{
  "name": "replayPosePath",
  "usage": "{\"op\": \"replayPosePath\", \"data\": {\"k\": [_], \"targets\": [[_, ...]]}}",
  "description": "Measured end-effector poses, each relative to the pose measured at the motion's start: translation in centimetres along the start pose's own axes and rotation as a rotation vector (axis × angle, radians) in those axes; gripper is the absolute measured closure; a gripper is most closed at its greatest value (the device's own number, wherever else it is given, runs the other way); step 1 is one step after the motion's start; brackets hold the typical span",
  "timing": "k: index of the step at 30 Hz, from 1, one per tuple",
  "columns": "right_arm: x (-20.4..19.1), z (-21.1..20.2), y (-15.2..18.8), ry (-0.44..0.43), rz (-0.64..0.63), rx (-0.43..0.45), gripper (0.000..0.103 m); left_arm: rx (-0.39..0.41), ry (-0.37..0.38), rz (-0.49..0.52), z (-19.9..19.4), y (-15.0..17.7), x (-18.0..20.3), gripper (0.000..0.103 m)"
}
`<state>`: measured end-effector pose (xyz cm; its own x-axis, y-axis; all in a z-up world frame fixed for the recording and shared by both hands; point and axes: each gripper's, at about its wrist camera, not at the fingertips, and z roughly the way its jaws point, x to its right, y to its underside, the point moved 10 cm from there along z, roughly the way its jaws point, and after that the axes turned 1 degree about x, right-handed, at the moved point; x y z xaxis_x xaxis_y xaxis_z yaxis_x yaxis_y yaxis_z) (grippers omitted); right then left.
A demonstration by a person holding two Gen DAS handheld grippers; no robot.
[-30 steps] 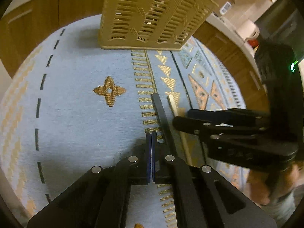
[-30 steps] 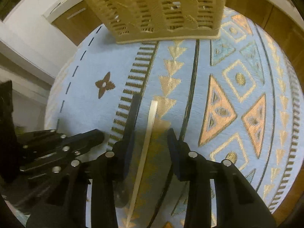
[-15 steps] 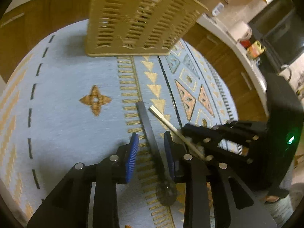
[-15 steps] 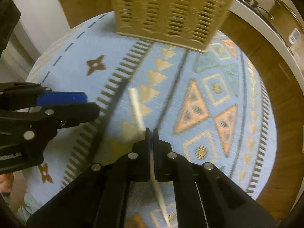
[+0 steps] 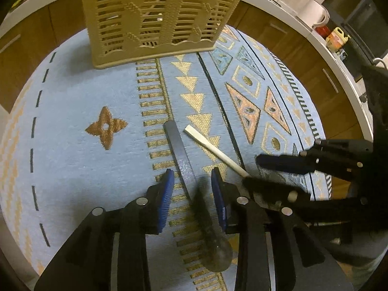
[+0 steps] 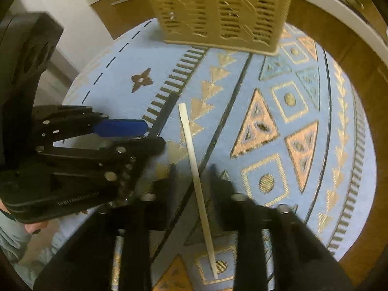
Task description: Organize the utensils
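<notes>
The left gripper (image 5: 192, 189) was wide open around the dark spoon (image 5: 194, 189), holding nothing. The right gripper (image 6: 192, 177) had just opened too, letting go of the pale chopstick (image 6: 194, 167) lying between its fingers. The basket (image 5: 155, 17) stood far off at 12 o'clock. Both things still needed picking up.

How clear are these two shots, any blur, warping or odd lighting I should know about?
Left wrist view: mostly sharp, warm dim light, strong fisheye bending of the cloth; the dark spoon between the left gripper is soft. Right wrist view: motion blur smears the basket and the right gripper; the pale chopstick stays readable.
</notes>
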<state>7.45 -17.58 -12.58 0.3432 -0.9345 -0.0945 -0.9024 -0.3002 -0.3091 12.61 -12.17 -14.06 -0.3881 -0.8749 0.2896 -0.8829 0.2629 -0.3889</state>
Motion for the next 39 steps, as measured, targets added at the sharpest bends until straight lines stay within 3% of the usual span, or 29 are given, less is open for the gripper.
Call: {"op": "replayPosePath", "data": {"k": [6,10,14,19,25,30,34,39], "targets": [[-1.5,1.5,0.3,0.034,-0.075,0.008,0.076,0.027,0.053,-0.058,-0.6,-0.1,-0.9,0.073],[-2.4,2.3,0.4,0.139,-0.178,0.046,0.099,0.044,0.088,-0.088,-1.5,-0.1,-1.6,0.073],[-1.9,2.2,0.1,0.22,-0.189,0.06,0.099,0.045,0.107,-0.086,-1.7,-0.1,-1.4,0.073],[1.8,0.7,0.2,0.222,-0.078,0.075,0.099,0.006,0.094,-0.053,-0.6,0.2,-0.3,0.073],[6.5,0.1,1.2,0.222,0.052,0.051,0.099,0.004,-0.052,0.061,0.2,-0.1,1.1,0.07],[7.6,0.8,1.2,0.133,0.141,0.024,0.096,0.019,-0.174,0.17,0.5,0.2,1.7,0.071],[7.9,1.2,0.3,0.04,0.19,-0.028,0.08,-0.003,-0.142,0.158,0.4,-0.1,1.5,0.071],[7.7,1.4,-0.9,0.091,0.157,-0.068,0.075,-0.036,-0.129,0.169,0.6,-0.2,1.6,0.071]]}}
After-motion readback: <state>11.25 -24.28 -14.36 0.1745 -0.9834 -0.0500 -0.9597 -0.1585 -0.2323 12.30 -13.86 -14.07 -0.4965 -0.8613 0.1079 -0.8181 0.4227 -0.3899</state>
